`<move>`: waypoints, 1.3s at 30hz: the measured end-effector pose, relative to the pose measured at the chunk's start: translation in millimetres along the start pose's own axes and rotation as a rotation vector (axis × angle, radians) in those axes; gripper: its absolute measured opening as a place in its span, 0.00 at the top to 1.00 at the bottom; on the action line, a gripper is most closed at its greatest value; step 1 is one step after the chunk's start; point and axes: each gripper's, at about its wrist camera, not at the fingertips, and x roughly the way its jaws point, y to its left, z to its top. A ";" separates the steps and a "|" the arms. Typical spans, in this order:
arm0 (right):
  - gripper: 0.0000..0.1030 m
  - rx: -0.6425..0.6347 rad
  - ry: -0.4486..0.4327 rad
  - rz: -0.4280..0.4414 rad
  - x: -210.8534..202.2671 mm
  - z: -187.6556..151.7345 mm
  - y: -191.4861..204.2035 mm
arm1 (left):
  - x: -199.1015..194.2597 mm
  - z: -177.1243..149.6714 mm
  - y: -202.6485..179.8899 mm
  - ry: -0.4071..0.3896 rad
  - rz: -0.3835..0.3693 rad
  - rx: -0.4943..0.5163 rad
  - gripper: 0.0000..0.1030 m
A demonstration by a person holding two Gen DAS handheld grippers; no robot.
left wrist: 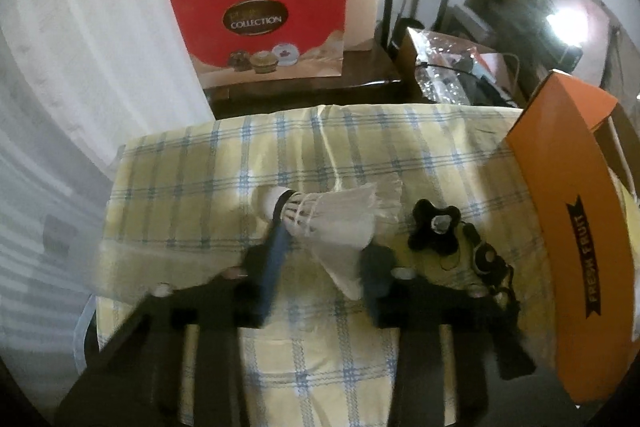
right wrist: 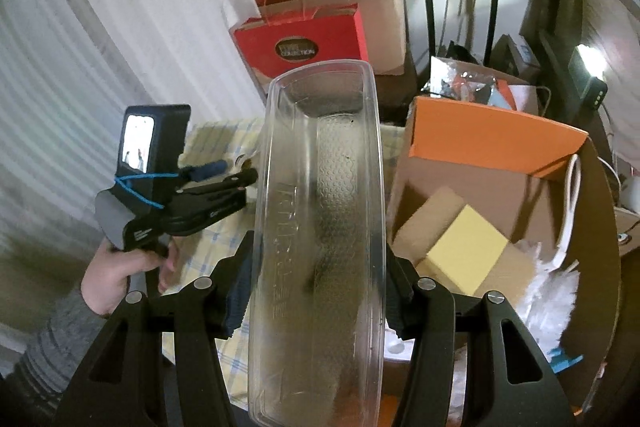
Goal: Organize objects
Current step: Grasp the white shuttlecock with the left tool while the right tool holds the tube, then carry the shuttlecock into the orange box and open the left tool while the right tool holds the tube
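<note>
In the left wrist view my left gripper (left wrist: 324,251) is shut on a white feather shuttlecock (left wrist: 340,223), held on its side just above the checked cloth (left wrist: 200,187). A black flower-shaped object (left wrist: 436,227) with a dark cord lies right of it. In the right wrist view my right gripper (right wrist: 320,307) is shut on a clear plastic tray (right wrist: 320,207), held on edge in the air. The left gripper (right wrist: 224,175) shows there at the left, in a hand.
An orange "Fresh Fruit" carton (left wrist: 576,211) stands at the table's right edge; it (right wrist: 500,163) is open and holds a yellow box (right wrist: 464,251), brown boxes and white feathers. Red gift bags (left wrist: 260,27), a curtain and speaker stands are behind the table.
</note>
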 end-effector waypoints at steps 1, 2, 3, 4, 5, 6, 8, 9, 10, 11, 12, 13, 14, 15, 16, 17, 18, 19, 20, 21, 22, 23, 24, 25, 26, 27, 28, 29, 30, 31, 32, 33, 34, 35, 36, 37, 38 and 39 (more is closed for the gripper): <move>0.46 0.002 -0.006 -0.001 -3.8 0.3 -2.1 | 0.5 -0.1 0.6 0.004 0.001 -0.005 0.81; 0.46 0.005 -0.010 -0.003 -6.3 0.5 -3.8 | 0.1 0.1 1.2 0.001 0.004 -0.008 0.83; 0.46 0.007 -0.014 -0.006 -9.0 -0.2 -5.5 | -0.7 -0.2 1.9 -0.002 0.006 -0.009 0.85; 0.46 0.013 -0.019 -0.011 -12.7 -0.3 -9.1 | -1.7 -0.2 2.5 -0.006 0.009 -0.013 0.88; 0.46 0.018 -0.021 -0.015 -14.6 -0.5 -12.4 | -4.7 -0.4 4.4 -0.011 0.004 -0.023 0.95; 0.46 0.024 -0.024 -0.019 -17.3 -0.7 -15.2 | -8.8 -0.4 6.2 -0.015 -0.014 -0.036 0.98; 0.46 0.041 -0.032 -0.031 -23.5 -0.4 -25.9 | -18.0 2.1 9.9 -0.025 -0.054 -0.056 0.97; 0.46 0.049 -0.035 -0.036 -26.0 0.2 -31.7 | -24.0 3.1 10.1 -0.034 -0.071 -0.057 0.97; 0.46 0.058 -0.038 -0.043 -28.3 0.2 -36.8 | -29.1 4.7 10.6 -0.040 -0.089 -0.059 0.98; 0.46 0.071 -0.041 -0.052 -31.1 0.0 -43.8 | -35.1 6.2 11.0 -0.046 -0.107 -0.063 0.97; 0.46 0.080 -0.043 -0.059 -33.1 -0.6 -48.6 | -41.1 8.5 12.0 -0.049 -0.127 -0.071 0.97; 0.46 0.091 -0.045 -0.065 -35.2 -1.1 -54.6 | -46.9 10.6 13.0 -0.053 -0.147 -0.081 0.97; 0.46 0.103 -0.046 -0.073 -37.5 -2.0 -61.3 | -53.4 12.8 14.7 -0.058 -0.169 -0.094 0.97; 0.46 0.112 -0.046 -0.078 -38.9 -2.4 -66.0 | -61.5 16.1 16.1 -0.068 -0.188 -0.109 0.97; 0.46 0.124 -0.048 -0.085 -41.2 -3.9 -72.9 | -68.9 18.0 16.0 -0.079 -0.203 -0.120 0.97; 0.46 0.131 -0.050 -0.088 -42.0 -4.2 -76.8 | -79.0 19.1 13.5 -0.094 -0.228 -0.125 0.97; 0.46 0.138 -0.052 -0.091 -43.5 -5.0 -81.8 | -85.8 18.9 9.9 -0.103 -0.245 -0.122 0.97; 0.46 0.147 -0.054 -0.095 -45.6 -7.0 -88.3 | -93.1 19.6 5.2 -0.112 -0.262 -0.115 0.97; 0.46 0.153 -0.055 -0.097 -46.8 -7.8 -92.5 | -100.4 19.8 -0.8 -0.123 -0.279 -0.105 0.97; 0.46 0.158 -0.054 -0.101 -47.7 -8.2 -96.6 | -107.8 19.7 -7.0 -0.133 -0.297 -0.093 0.97; 0.46 0.166 -0.052 -0.111 -49.5 -9.5 -102.3 | -113.5 18.9 -12.6 -0.139 -0.310 -0.084 0.97; 0.46 0.172 -0.052 -0.117 -50.8 -10.5 -105.8 | -119.2 19.0 -19.2 -0.145 -0.326 -0.072 0.98; 0.46 0.177 -0.051 -0.124 -52.0 -11.3 -109.5 | -124.7 19.6 -26.9 -0.148 -0.343 -0.059 0.97; 0.46 0.183 -0.052 -0.133 -54.7 -12.7 -115.2 | -129.4 18.9 -33.8 -0.150 -0.356 -0.047 0.97; 0.46 0.188 -0.053 -0.140 -56.1 -13.2 -118.6 | -133.9 18.8 -40.9 -0.151 -0.369 -0.033 0.97; 0.46 0.192 -0.055 -0.147 -58.0 -14.2 -122.0 | -138.6 19.2 -49.2 -0.154 -0.380 -0.017 0.97; 0.46 0.197 -0.055 -0.158 -60.4 -15.9 -126.8 | -142.0 19.8 -55.2 -0.157 -0.385 -0.005 0.97; 0.46 0.201 -0.055 -0.165 -63.0 -17.9 -130.8 | -145.6 20.1 -63.0 -0.160 -0.394 0.008 0.97; 0.46 0.203 -0.055 -0.172 -64.2 -19.2 -134.5 | -147.7 20.4 -69.1 -0.161 -0.403 0.016 0.97; 0.46 0.207 -0.055 -0.181 -66.3 -21.0 -140.0 | -150.2 20.2 -75.7 -0.159 -0.416 0.022 0.97; 0.46 0.210 -0.054 -0.186 -66.7 -22.7 -143.9 | -151.4 19.8 -82.1 -0.154 -0.432 0.026 0.97; 0.46 0.214 -0.053 -0.192 -67.6 -23.8 -148.1 | -151.8 19.7 -88.9 -0.148 -0.446 0.030 0.97; 0.46 0.217 -0.053 -0.200 -68.3 -24.5 -152.8 | -150.8 20.2 -94.4 -0.144 -0.454 0.034 0.97; 0.46 0.216 -0.054 -0.210 -69.3 -25.3 -157.3 | -150.1 20.6 -100.8 -0.141 -0.457 0.040 0.97; 0.46 0.214 -0.056 -0.217 -70.8 -26.0 -160.0 | -149.4 21.0 -107.6 -0.138 -0.457 0.048 0.97; 0.46 0.211 -0.055 -0.230 -72.0 -25.7 -164.6 | -147.4 21.1 -113.6 -0.133 -0.457 0.053 0.97; 0.46 0.210 -0.051 -0.240 -72.5 -25.9 -167.8 | -144.8 21.0 -119.2 -0.125 -0.459 0.057 0.97; 0.45 0.211 -0.046 -0.251 -71.8 -25.7 -170.9 | -142.0 20.8 -124.9 -0.117 -0.465 0.058 0.97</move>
